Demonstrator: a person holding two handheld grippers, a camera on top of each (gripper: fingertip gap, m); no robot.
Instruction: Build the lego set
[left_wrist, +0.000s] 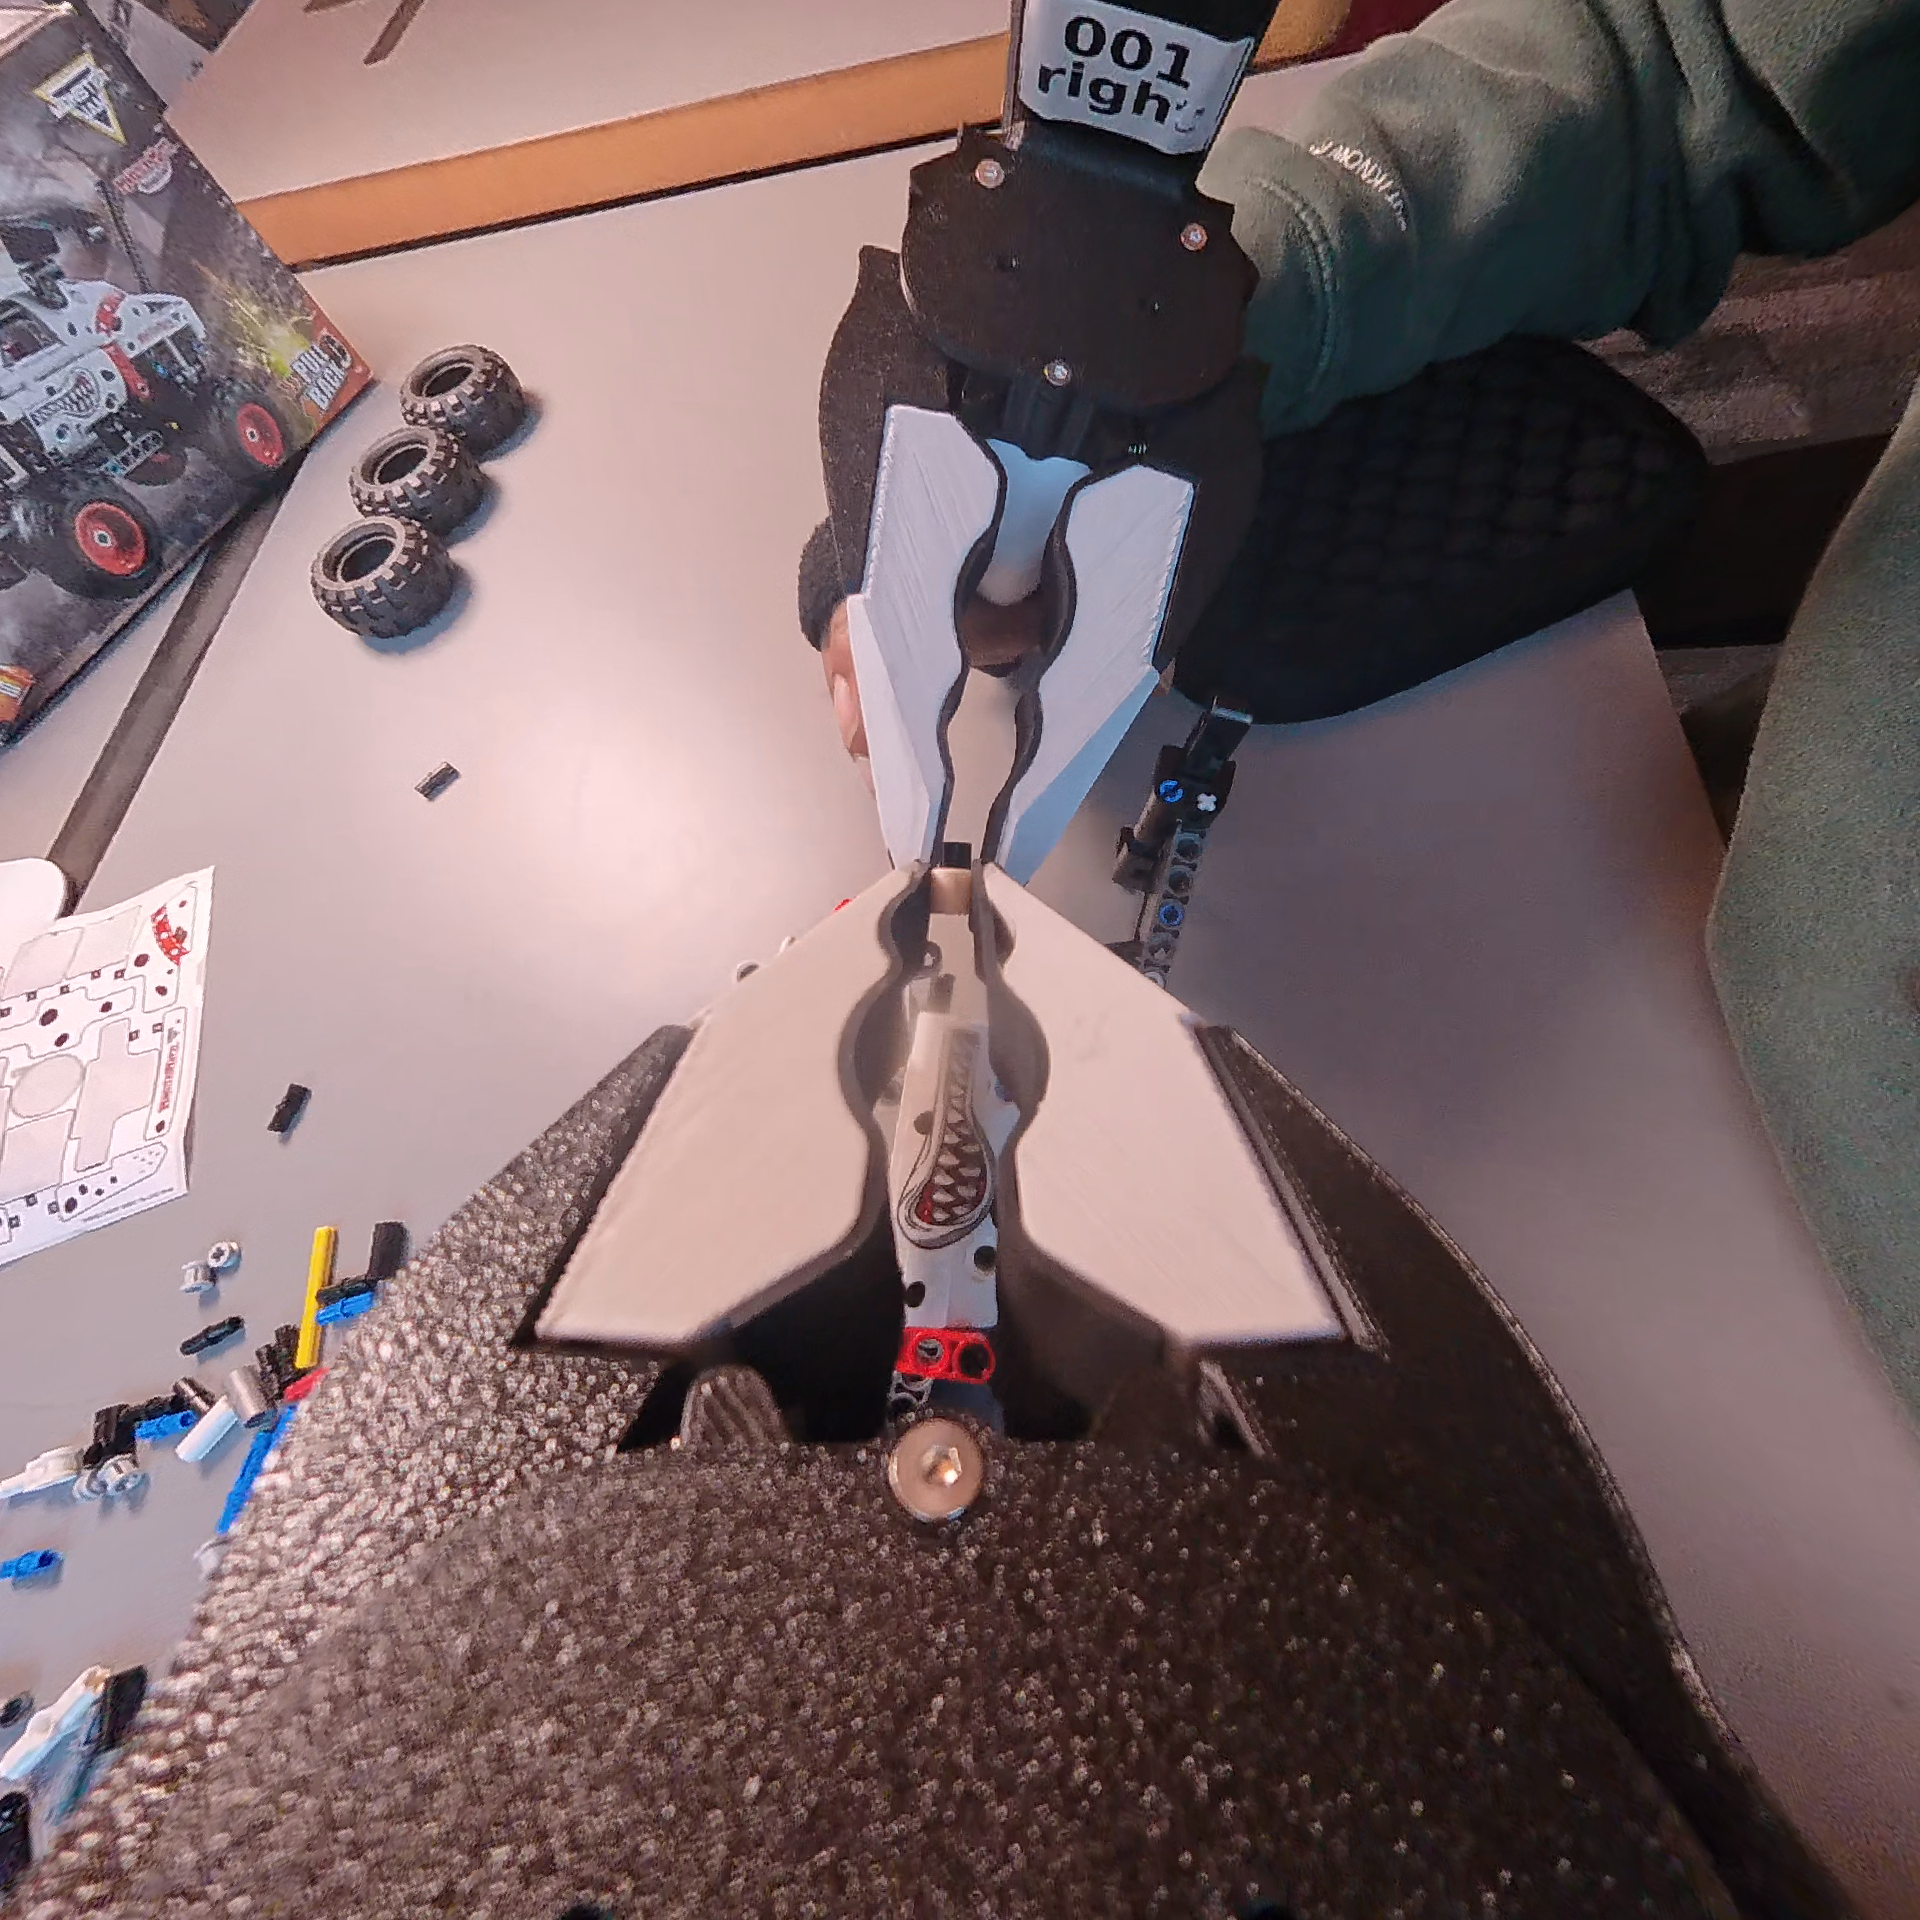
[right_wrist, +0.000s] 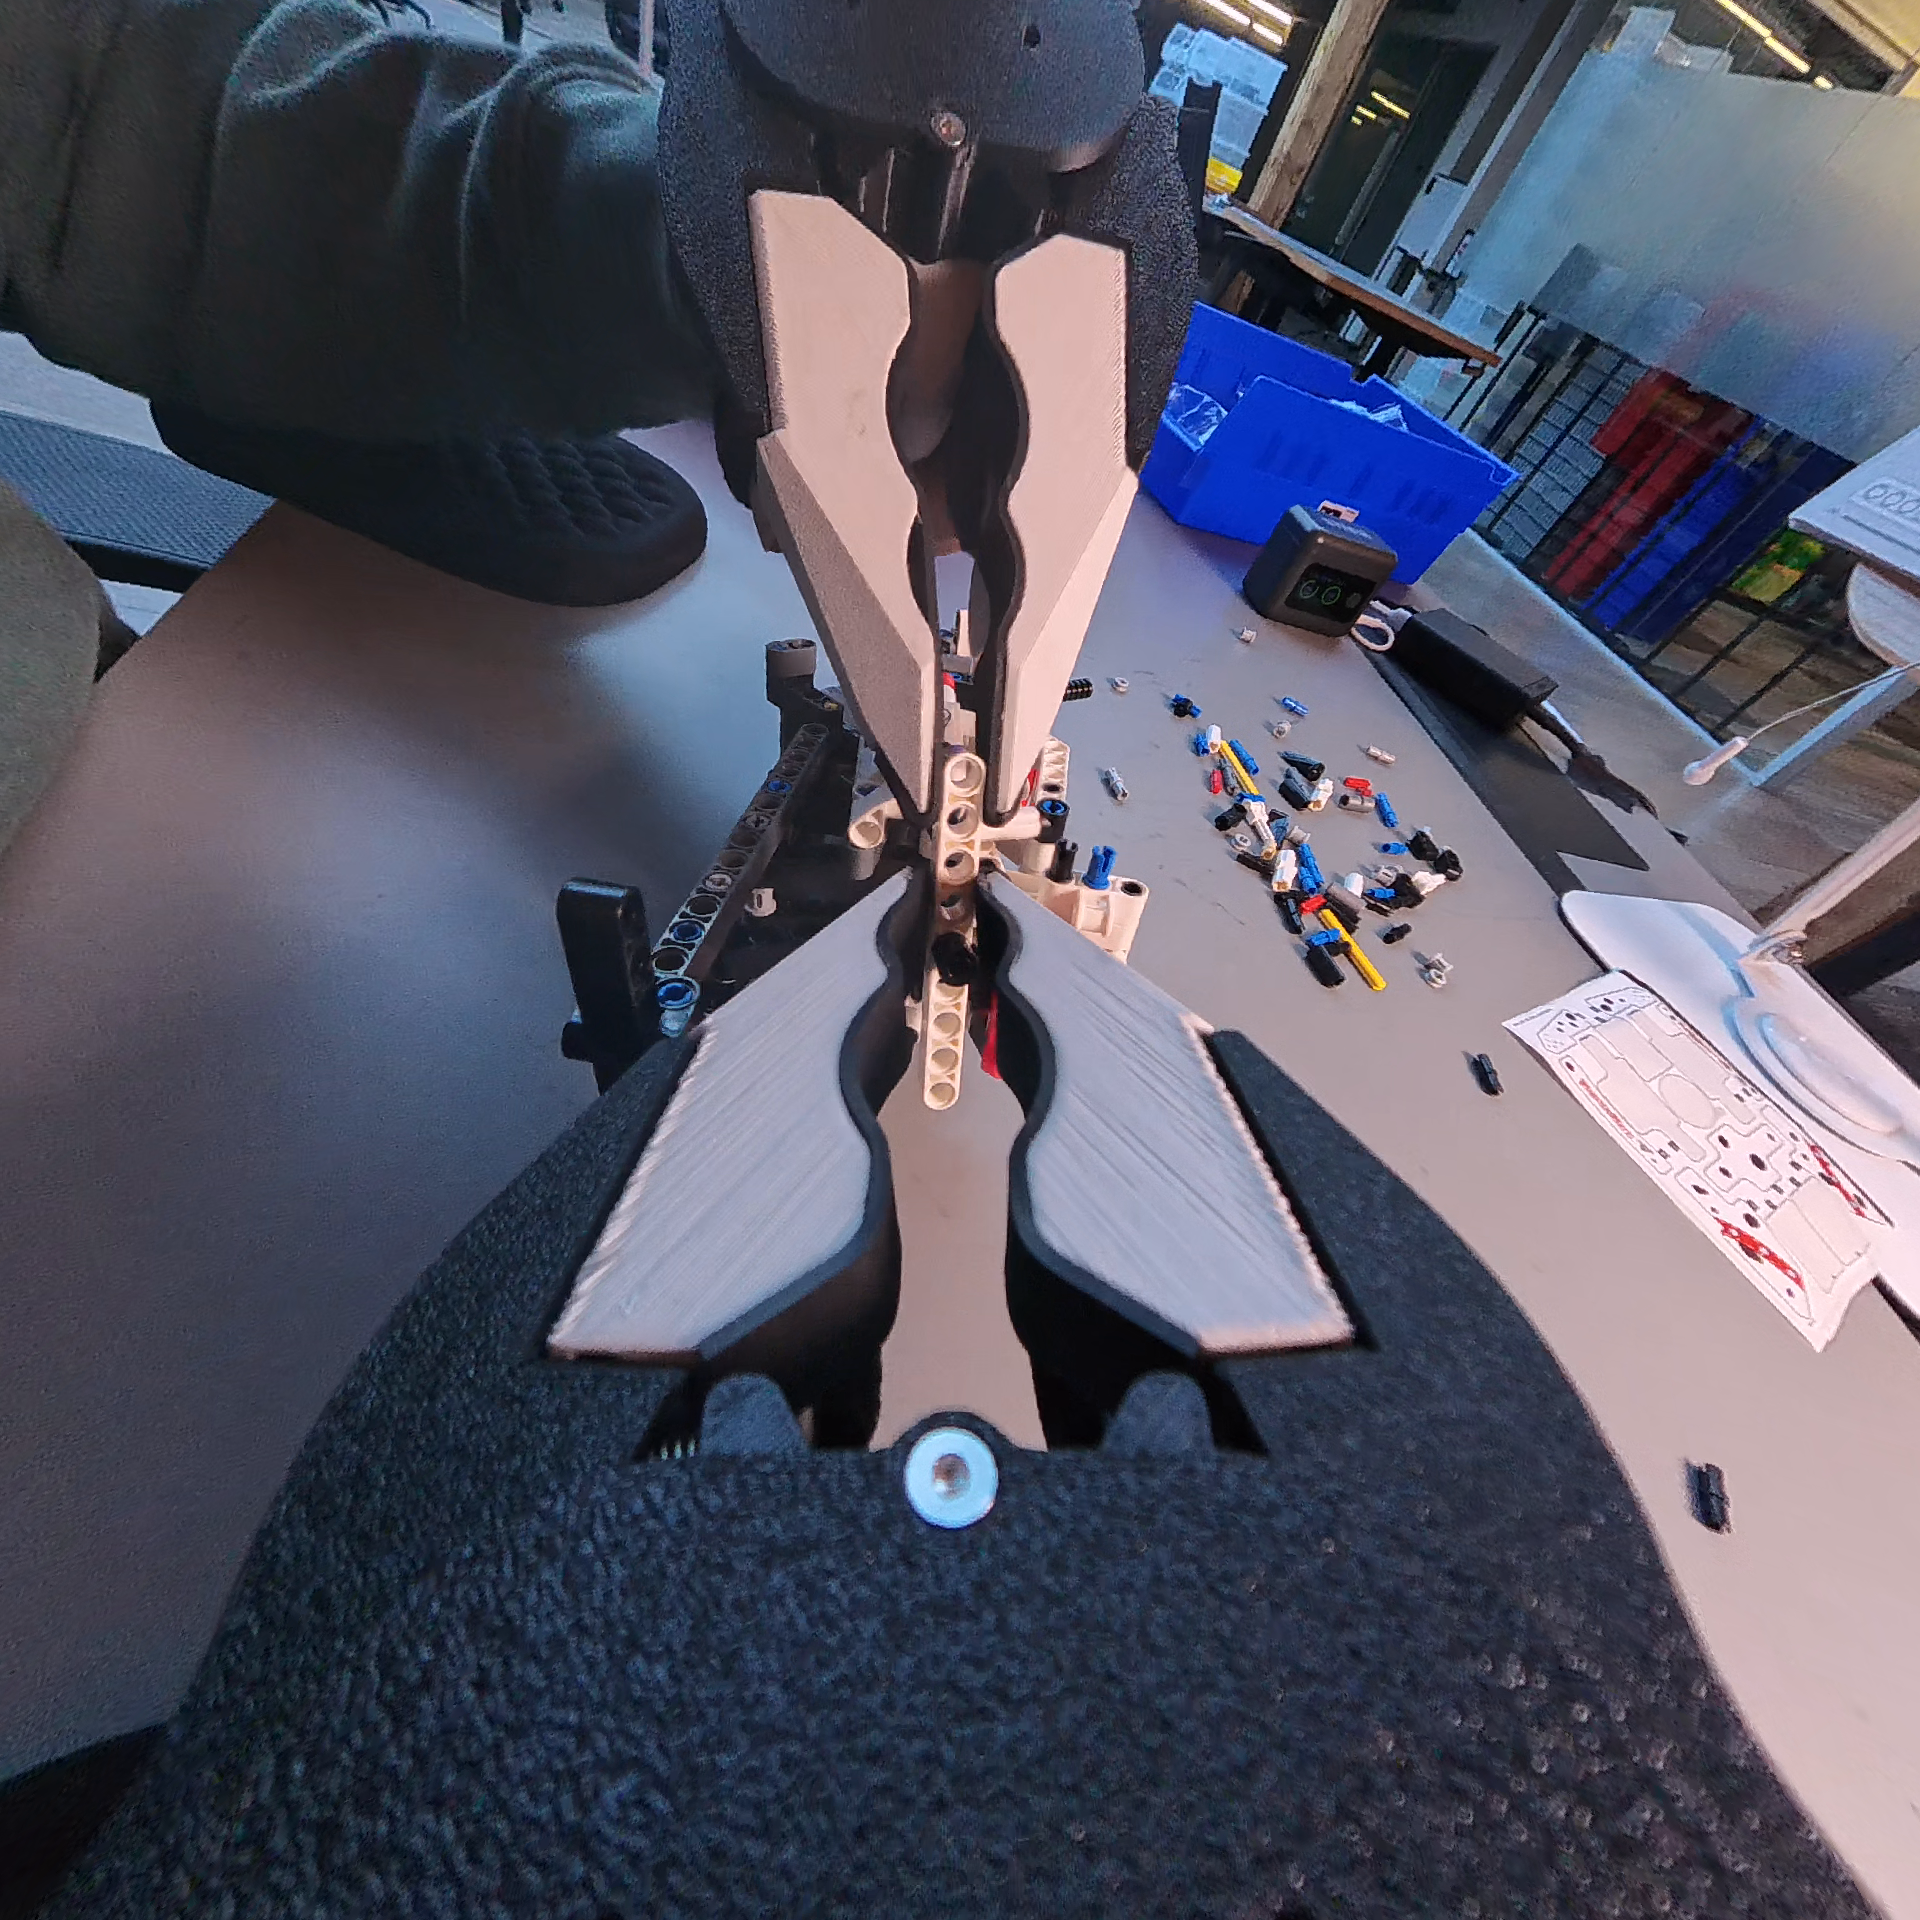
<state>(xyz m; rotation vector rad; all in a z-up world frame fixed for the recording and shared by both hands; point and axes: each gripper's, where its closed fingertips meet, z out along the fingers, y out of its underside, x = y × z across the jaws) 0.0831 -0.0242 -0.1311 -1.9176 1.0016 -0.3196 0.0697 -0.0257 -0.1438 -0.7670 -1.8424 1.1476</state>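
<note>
My left gripper (left_wrist: 951, 894) is shut on a white lego panel with a toothed-mouth sticker (left_wrist: 951, 1174) and a red piece at its near end, held above the table. In the right wrist view the left gripper (right_wrist: 956, 810) comes down from above and pinches a white holed beam (right_wrist: 943, 1039). My right gripper (right_wrist: 948, 894) meets it tip to tip (left_wrist: 961, 842), shut on a small black pin (left_wrist: 958, 854) at the panel's far end. The partly built black chassis (right_wrist: 748, 862) lies on the table behind them (left_wrist: 1174, 831).
Three black tyres (left_wrist: 416, 488) and the set's box (left_wrist: 125, 343) are at the far left. A sticker sheet (left_wrist: 94, 1060) and a pile of loose small parts (left_wrist: 239, 1351) lie left. Blue bins (right_wrist: 1320, 447) and a black device (right_wrist: 1320, 571) stand behind. The tips of both grippers are at nearly the same place.
</note>
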